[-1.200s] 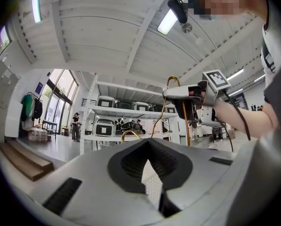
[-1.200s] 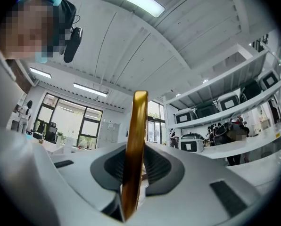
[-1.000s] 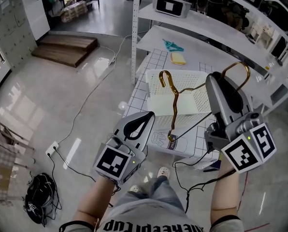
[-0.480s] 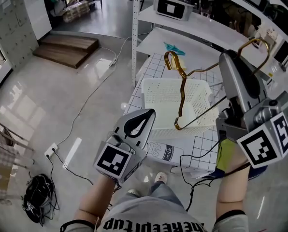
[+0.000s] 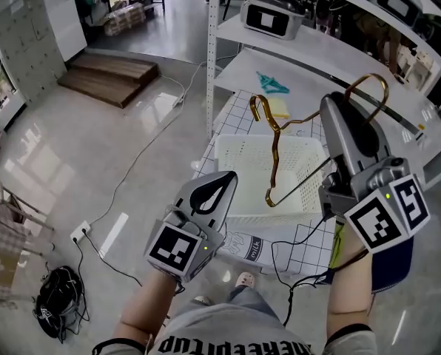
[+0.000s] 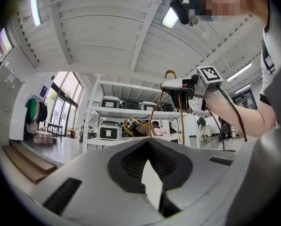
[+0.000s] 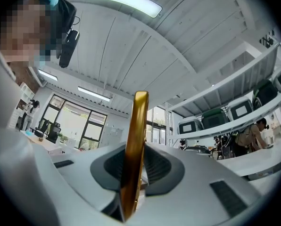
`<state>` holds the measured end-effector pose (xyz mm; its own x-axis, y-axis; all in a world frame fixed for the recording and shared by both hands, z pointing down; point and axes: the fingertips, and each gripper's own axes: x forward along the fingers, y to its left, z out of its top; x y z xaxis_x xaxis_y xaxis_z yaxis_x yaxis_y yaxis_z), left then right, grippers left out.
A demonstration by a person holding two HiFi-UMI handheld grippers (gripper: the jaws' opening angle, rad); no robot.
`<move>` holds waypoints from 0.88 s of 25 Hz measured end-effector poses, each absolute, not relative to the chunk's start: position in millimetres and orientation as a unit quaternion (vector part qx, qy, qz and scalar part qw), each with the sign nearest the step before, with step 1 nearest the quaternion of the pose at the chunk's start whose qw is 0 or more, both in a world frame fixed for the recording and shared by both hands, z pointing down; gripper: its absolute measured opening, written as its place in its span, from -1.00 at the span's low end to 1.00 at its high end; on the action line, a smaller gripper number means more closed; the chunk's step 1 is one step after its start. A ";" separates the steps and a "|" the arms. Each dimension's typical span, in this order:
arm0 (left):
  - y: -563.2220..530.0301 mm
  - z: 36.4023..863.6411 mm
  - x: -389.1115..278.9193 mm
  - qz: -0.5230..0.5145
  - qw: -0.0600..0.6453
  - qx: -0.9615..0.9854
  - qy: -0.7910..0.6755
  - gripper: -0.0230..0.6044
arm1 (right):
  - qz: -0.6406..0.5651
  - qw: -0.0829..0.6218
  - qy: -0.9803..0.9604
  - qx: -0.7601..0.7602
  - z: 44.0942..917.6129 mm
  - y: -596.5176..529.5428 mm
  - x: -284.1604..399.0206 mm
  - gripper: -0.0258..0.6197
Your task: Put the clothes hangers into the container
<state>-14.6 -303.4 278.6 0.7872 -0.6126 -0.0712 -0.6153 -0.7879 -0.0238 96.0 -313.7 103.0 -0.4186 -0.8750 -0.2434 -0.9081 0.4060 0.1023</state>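
Gold clothes hangers are clenched in the right gripper, their long axis dropping steeply over the white container at the bench's near edge. The left gripper, closed and empty, sits short of it. Only the right gripper view shows the bite on the wire; only the head view shows the container beneath.

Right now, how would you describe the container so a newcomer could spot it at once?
Find the white shelving rack; in front of it is a table with a black grid pattern. On that table sits the container, a white open-topped basket. Unlike the small yellow item and teal item beyond it, it is big and has perforated walls.
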 end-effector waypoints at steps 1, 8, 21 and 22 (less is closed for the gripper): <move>-305.9 278.4 -13.0 0.029 0.023 -0.945 0.326 -0.89 | 0.106 0.075 0.836 -0.533 106.5 -317.8 97.7 -0.70; -317.9 281.1 -0.2 0.017 0.018 -0.941 0.336 -0.89 | 0.079 0.061 0.846 -0.523 134.1 -343.3 105.2 -0.70; -328.9 298.9 14.0 -0.004 0.006 -0.932 0.363 -0.89 | 0.032 0.045 0.858 -0.510 195.3 -379.9 116.4 -0.70; -328.5 300.4 14.8 -0.006 0.005 -0.931 0.365 -0.89 | 0.029 0.044 0.859 -0.509 199.1 -381.0 117.0 -0.70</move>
